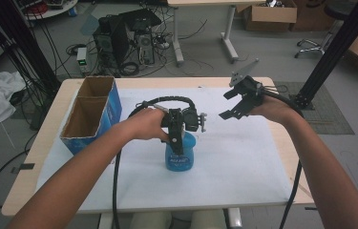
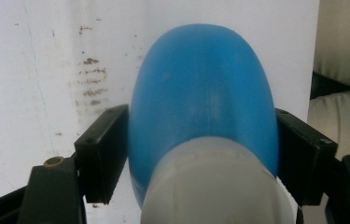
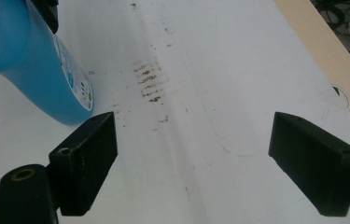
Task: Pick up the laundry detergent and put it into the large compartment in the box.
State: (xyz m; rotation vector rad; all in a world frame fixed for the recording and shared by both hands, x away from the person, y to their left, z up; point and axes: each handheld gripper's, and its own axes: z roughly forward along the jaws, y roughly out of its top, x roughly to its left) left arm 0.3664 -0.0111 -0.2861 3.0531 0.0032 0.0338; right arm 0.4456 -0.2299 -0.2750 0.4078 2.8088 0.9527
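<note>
White sheet [image 1: 243, 157] covers our table. We see left gripper [image 1: 176, 138] jaws pinching the blue bottle [image 1: 180, 155] at its shoulder, upright mid-sheet. Right gripper [image 1: 231, 105] hovers apart to its right, jaws spread, holding nothing. Open cardboard box [image 1: 90, 112] sits far left.

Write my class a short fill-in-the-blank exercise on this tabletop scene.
1. The left gripper has its fingers on either side of a ____ bottle.
2. The bottle's cap is ____.
3. The right gripper has its fingers ____, with nothing between them.
4. The cardboard box has ____ compartments.

Missing words: blue; white; open; two
</note>
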